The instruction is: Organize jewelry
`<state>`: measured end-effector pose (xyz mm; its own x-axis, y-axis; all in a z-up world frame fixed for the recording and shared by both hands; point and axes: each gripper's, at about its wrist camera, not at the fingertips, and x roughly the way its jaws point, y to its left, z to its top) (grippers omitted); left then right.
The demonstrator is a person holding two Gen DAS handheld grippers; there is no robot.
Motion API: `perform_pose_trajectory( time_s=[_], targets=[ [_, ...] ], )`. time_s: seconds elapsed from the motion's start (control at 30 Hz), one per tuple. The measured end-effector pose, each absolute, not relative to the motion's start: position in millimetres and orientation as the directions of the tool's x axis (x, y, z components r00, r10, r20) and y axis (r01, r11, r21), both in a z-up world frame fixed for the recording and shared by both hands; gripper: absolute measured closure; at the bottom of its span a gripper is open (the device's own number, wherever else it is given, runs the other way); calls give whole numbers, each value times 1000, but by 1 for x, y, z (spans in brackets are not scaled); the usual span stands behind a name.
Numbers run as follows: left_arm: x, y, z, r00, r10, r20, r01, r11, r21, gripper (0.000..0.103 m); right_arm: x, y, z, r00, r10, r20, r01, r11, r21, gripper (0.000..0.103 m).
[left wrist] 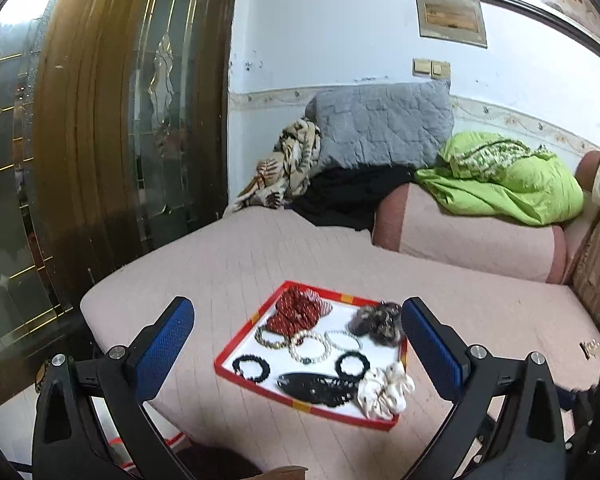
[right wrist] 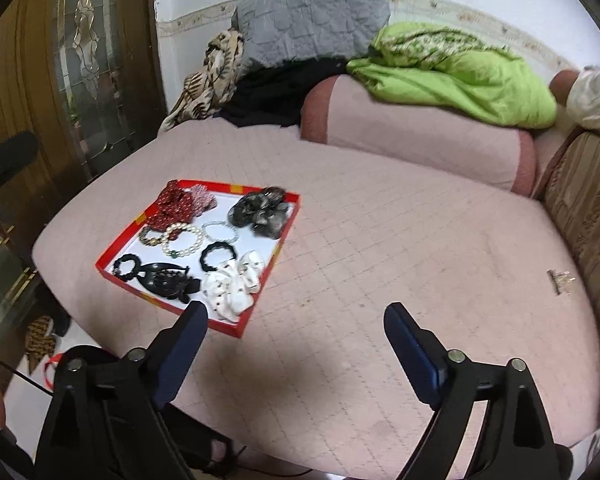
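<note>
Left wrist view: red tray of bracelets and scrunchies being framed at 12 o'clock by left gripper, fingers spread, nothing held. Right gripper likewise spread, empty. Risk: white scrunchie overhanging rim being knocked off.

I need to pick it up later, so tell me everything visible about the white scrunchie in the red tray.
The white scrunchie is soft, gathered cream fabric with small dark specks, bunched in loose folds. It lies in the near right corner of the red tray, draped over the rim there. It touches the black hair clip beside it, with a black hair tie just behind. Neither tool touches it.
</note>
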<state>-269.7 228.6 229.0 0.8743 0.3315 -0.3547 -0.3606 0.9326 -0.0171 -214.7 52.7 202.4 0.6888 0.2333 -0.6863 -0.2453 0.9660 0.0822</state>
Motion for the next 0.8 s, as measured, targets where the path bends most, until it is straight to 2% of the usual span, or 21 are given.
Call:
perform_pose_trajectory(
  time_s=[0.1,0.43,0.63,0.8],
  targets=[
    [-273,225,225,870,331,-364,-359,933,-8,0,-222,48,208,721,195,-665,-217,975,50,1],
    [-273,218,207,841,315,-439,-336,941,32,0,-227,32,213,748,153,-645,-129,988,84,0],
    [-268,215,190,811,300,-502,-319,947,52,0,-229,39,208,741,132,-658,-135,990,47,0],
    [-266,209,186,809,285,-513,-294,953,65,0,-231,43,205,743,119,-659,-132,991,29,0]
  ],
)
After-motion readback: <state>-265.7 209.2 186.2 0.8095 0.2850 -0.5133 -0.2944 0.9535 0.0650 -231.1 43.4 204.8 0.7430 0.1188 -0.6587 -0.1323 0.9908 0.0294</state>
